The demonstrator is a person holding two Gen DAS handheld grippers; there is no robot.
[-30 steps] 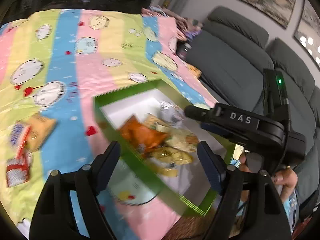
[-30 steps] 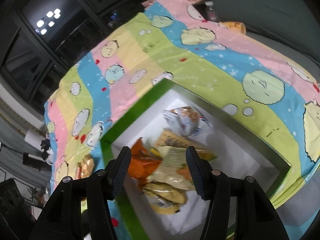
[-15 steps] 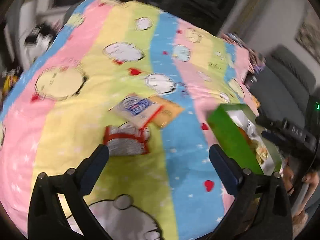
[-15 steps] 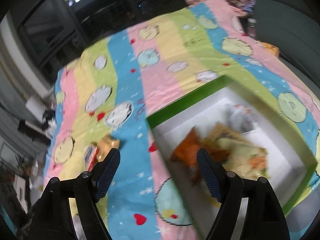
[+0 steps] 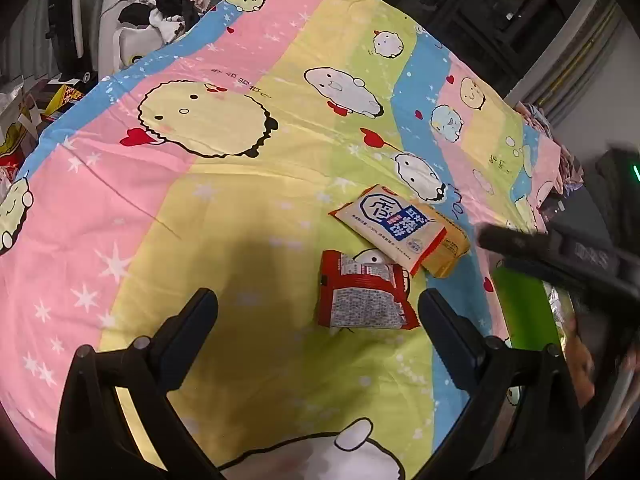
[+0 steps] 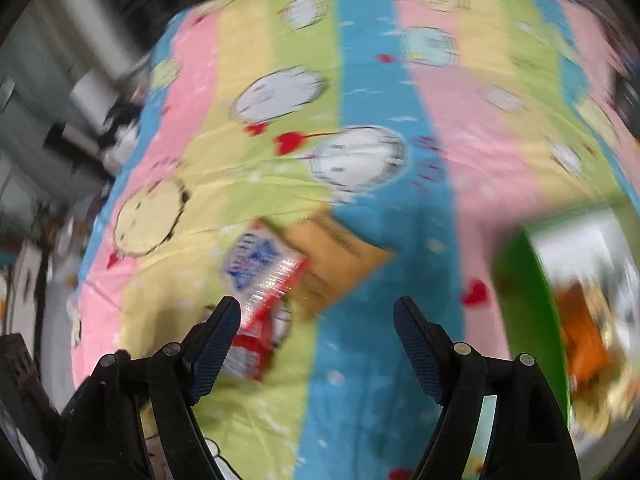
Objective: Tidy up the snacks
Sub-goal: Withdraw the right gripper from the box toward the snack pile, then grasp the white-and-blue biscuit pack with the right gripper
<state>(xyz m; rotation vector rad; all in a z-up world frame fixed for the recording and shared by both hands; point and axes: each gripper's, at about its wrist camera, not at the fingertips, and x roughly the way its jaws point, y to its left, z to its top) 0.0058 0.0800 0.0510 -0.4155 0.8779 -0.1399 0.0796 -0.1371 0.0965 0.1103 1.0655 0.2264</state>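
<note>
Three loose snack packets lie together on the striped cartoon cloth [image 5: 240, 200]. A white packet with blue print [image 5: 390, 228] overlaps a tan packet [image 5: 448, 248], and a red packet [image 5: 360, 298] lies just in front of them. My left gripper [image 5: 318, 312] is open wide above the cloth, with the red packet just inside its right finger and untouched. My right gripper [image 6: 316, 316] is open and empty in a blurred view; the white packet [image 6: 264, 268], tan packet [image 6: 340, 256] and red packet [image 6: 248, 348] sit by its left finger.
A green box with a white inside [image 6: 524, 304] holds several snacks, among them an orange bag [image 6: 580, 336]; it stands right of the packets [image 5: 520, 308]. The right gripper's black body [image 5: 560, 256] hovers over it. Clutter lies beyond the cloth's far left edge.
Both views have swung left from the green box to the loose packets. Both grippers' jaws have spread wider, and nothing was picked up.
</note>
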